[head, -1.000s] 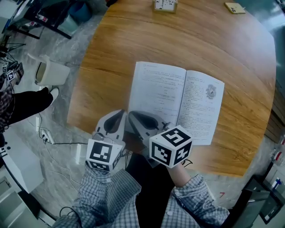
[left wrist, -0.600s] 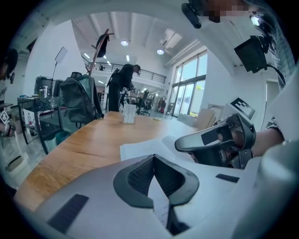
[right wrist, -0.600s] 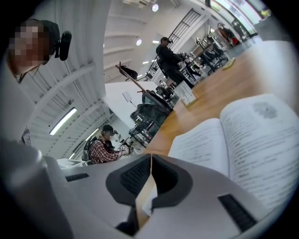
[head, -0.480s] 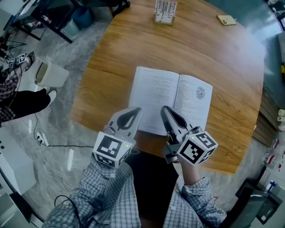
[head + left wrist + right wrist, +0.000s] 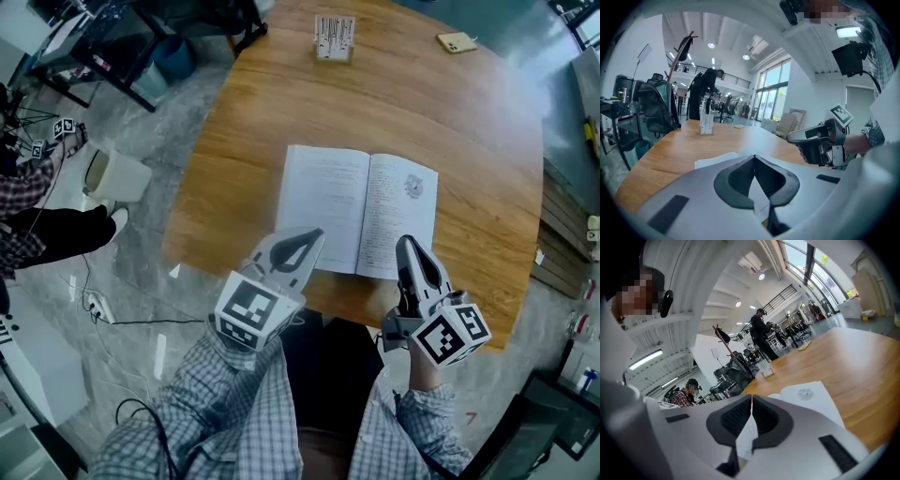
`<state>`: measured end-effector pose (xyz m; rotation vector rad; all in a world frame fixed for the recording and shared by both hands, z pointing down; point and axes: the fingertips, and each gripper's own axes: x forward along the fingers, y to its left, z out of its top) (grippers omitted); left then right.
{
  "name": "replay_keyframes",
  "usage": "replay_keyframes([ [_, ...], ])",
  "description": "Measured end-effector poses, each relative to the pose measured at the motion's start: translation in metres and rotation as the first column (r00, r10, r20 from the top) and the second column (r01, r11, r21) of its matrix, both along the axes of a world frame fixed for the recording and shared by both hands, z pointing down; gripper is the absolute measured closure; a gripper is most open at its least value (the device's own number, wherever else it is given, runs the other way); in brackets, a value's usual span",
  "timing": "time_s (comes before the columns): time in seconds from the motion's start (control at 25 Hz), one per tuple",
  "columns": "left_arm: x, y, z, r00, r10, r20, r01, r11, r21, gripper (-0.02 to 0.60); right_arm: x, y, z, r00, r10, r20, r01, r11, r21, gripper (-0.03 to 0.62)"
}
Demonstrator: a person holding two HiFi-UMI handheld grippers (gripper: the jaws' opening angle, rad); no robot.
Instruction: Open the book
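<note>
The book (image 5: 359, 213) lies open and flat on the round wooden table (image 5: 469, 141), two white printed pages facing up. My left gripper (image 5: 313, 237) hovers over the near edge of the left page, its jaws shut and empty. My right gripper (image 5: 409, 245) hangs off the near right corner of the book, also shut with nothing in it. In the left gripper view the jaw tips (image 5: 753, 157) meet above the page (image 5: 715, 161), and the right gripper (image 5: 816, 137) shows at the right. In the right gripper view the shut tips (image 5: 751, 396) point over the right page (image 5: 806, 397).
A small upright card stand (image 5: 335, 37) and a yellow pad (image 5: 457, 42) sit at the table's far side. A white bin (image 5: 112, 173) and cables lie on the floor to the left, near a seated person (image 5: 37, 225). The near table edge (image 5: 347, 309) runs under both grippers.
Both grippers have lifted from the book's near edge and drawn back toward me. The right one has swung out to the right. The book stays open.
</note>
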<state>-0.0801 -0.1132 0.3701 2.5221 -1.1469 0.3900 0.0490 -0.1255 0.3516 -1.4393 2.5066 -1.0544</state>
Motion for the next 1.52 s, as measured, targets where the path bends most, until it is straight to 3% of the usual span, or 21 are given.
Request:
replay_keyframes([
  [0.4,0.029,0.042,-0.026,1.000,-0.005,-0.017,0.006,1.000,0.020,0.581,0.042,0.041,-0.029,0.996,0.085,0.007,-0.085,0.995,0.061,0.571],
  [0.92,0.067,0.058,-0.051,0.998,0.043,-0.053,-0.039,0.996,0.081,0.581,0.045,0.064,-0.057,0.995,0.042,-0.095,-0.025,0.986,0.167,0.574],
  [1.16,0.073,0.054,-0.051,0.997,0.060,-0.049,-0.056,0.995,0.080,0.581,0.049,0.060,-0.062,0.999,0.047,-0.009,-0.045,0.987,0.156,0.574],
  [1.52,0.081,0.044,-0.054,0.993,0.091,-0.077,-0.085,0.994,0.073,0.581,0.051,0.052,-0.064,0.997,0.079,-0.009,-0.076,0.985,0.157,0.574],
])
